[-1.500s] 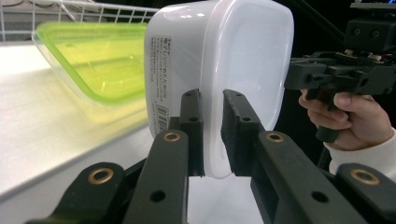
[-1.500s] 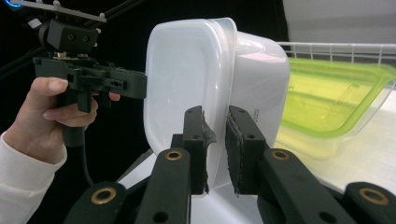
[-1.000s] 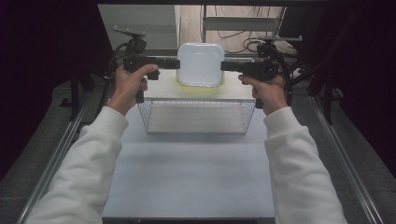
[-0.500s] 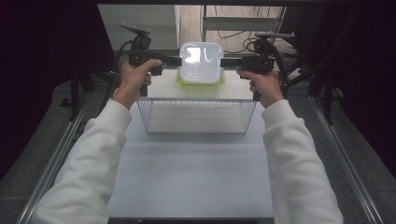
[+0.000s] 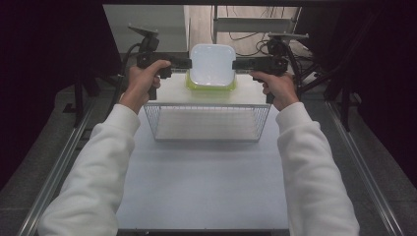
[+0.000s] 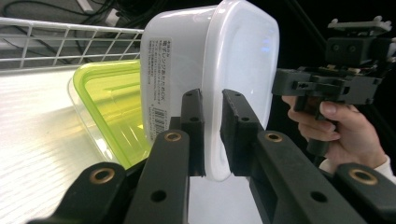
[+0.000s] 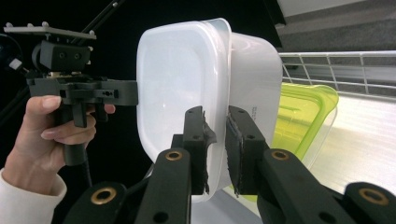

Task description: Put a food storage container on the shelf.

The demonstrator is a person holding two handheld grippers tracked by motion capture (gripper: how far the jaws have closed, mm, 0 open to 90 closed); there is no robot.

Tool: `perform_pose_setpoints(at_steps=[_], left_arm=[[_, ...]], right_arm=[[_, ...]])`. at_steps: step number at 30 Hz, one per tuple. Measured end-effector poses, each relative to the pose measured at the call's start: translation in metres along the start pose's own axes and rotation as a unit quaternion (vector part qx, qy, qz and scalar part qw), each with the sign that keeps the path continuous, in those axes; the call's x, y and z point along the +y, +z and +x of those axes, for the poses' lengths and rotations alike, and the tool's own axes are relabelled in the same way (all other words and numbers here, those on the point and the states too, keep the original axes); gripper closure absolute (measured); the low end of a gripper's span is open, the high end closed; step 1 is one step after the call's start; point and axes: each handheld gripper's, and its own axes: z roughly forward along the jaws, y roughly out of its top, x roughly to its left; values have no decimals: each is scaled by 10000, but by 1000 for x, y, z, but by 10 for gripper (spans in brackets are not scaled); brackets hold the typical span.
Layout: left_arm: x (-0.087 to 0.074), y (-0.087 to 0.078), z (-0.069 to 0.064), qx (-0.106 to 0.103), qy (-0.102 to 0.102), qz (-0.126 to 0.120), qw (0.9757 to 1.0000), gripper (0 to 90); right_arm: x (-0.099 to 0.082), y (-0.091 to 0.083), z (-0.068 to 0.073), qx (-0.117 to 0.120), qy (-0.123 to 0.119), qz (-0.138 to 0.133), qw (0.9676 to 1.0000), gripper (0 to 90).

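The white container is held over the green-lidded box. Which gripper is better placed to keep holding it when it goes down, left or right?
Neither clearly, probably both together. The left gripper and right gripper each pinch the white container's rim on opposite sides, above the green-lidded box.

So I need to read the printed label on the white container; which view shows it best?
The left gripper view: the label faces the camera on the white container wall. The right gripper view catches a sliver of print; the high view gives the lid.
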Motion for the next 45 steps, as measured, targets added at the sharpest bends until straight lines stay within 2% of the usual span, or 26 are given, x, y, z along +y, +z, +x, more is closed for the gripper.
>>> perform_pose_setpoints(at_steps=[8,14,17,18,20,27,30,35,39,43,45], left_arm=[[8,4,14,-130,-407,-61,9991,786],[13,10,24,-225,-676,-204,9973,775],[14,11,28,-149,-685,-216,9973,782],[14,12,29,-210,-714,-229,9970,787],[14,12,30,-239,-714,-252,9968,791],[13,12,28,-170,-690,-264,9971,784],[12,12,26,-170,-638,-293,9974,711],[10,3,16,-117,-391,-426,9983,599],[4,-2,5,44,-140,-354,9993,523],[-5,-8,-4,23,43,-321,9995,487],[-11,-14,-10,165,232,-291,9992,471]], right_arm=[[12,9,-7,-59,357,53,9993,741],[18,18,-18,-76,716,-11,9974,713],[19,22,-25,-44,937,-92,9956,712],[19,23,-26,-99,953,-81,9954,708],[18,24,-29,-16,1043,-145,9944,710],[17,24,-30,3,1113,-193,9936,704],[16,24,-28,-34,1064,-214,9941,661],[13,15,-23,-193,802,-433,9957,587],[8,2,-14,-371,335,-450,9977,520],[-2,-11,-9,-423,-27,-451,9981,488],[-9,-18,-6,-486,-236,-488,9973,469]])
